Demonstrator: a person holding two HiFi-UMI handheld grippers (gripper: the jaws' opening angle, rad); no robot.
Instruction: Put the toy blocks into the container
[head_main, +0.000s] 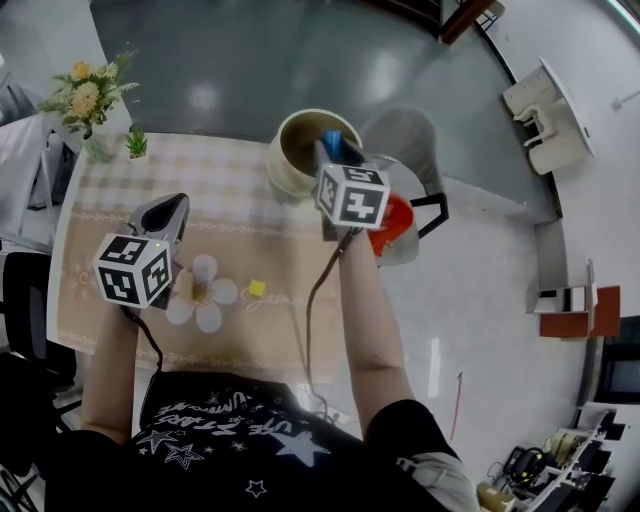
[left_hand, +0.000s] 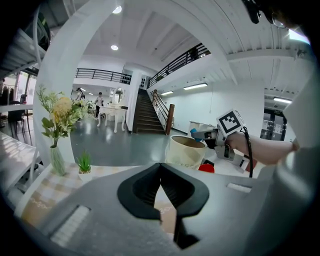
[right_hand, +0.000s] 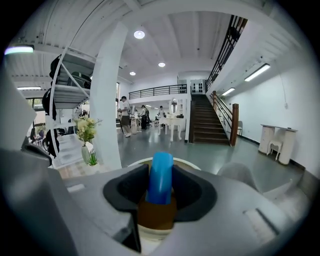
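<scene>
1. In the right gripper view, the fingers (right_hand: 187, 192) of the right gripper (right_hand: 160, 171) are seen clamped on an upright blue block (right_hand: 161, 177), one pad on each side of it.
2. Directly under that block, the brown inside of the container (right_hand: 187, 160) is shown, so the block is held above the opening. Only part of the pale rim is visible around the fingers.
3. In the left gripper view, the fingers (left_hand: 137, 190) of the left gripper (left_hand: 160, 167) are seen closed tip to tip, with nothing between them.
4. From the left gripper's side, the whole container (left_hand: 185, 150) is shown, with the blue block (left_hand: 194, 131) just above its rim. A red object (left_hand: 206, 167) is seen just beside its base.
5. Only the head view takes in both tools: the right gripper (head_main: 332, 150) over the container (head_main: 275, 165) at the far edge of the table (head_main: 250, 230), and the left gripper (head_main: 170, 207) well apart from it above the checked cloth.
6. Only in the head view are a yellow block (head_main: 257, 288) and a white flower-shaped piece (head_main: 205, 292) seen lying side by side on the table, near the left gripper.
7. A vase of flowers (head_main: 85, 95) and a small potted plant (head_main: 137, 145) are placed at the far left corner. Both are also caught in the two gripper views.
</scene>
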